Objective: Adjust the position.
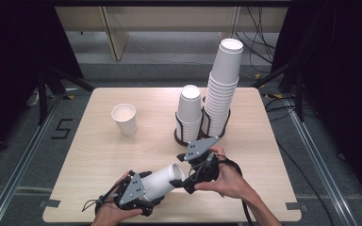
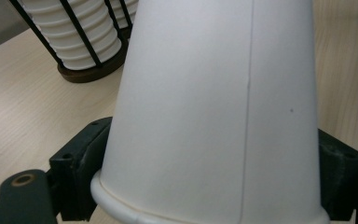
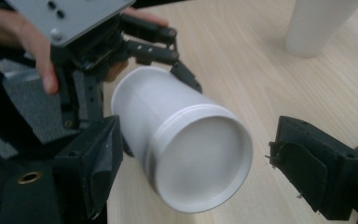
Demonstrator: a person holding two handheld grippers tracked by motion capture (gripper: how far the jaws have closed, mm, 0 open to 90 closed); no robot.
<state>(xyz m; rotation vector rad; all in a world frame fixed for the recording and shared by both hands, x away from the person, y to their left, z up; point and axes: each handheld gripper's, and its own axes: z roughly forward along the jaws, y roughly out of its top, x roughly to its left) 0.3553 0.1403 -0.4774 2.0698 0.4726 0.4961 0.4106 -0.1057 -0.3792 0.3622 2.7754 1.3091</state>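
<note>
Black hand-held gripper (image 1: 143, 195), grey three-cornered plate (image 1: 198, 149), screws, trailing black cable (image 1: 239, 207)

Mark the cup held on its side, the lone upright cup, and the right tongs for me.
held cup (image 1: 162, 181), high view, on the middle of its side wall.
lone upright cup (image 1: 124, 120), high view, on its outer wall below the rim.
right tongs (image 3: 191, 163), right gripper view, midway between its two tips.

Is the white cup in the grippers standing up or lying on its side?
On its side. The paper cup lies level above the table, clamped by the left gripper, one end toward the right gripper.
</note>
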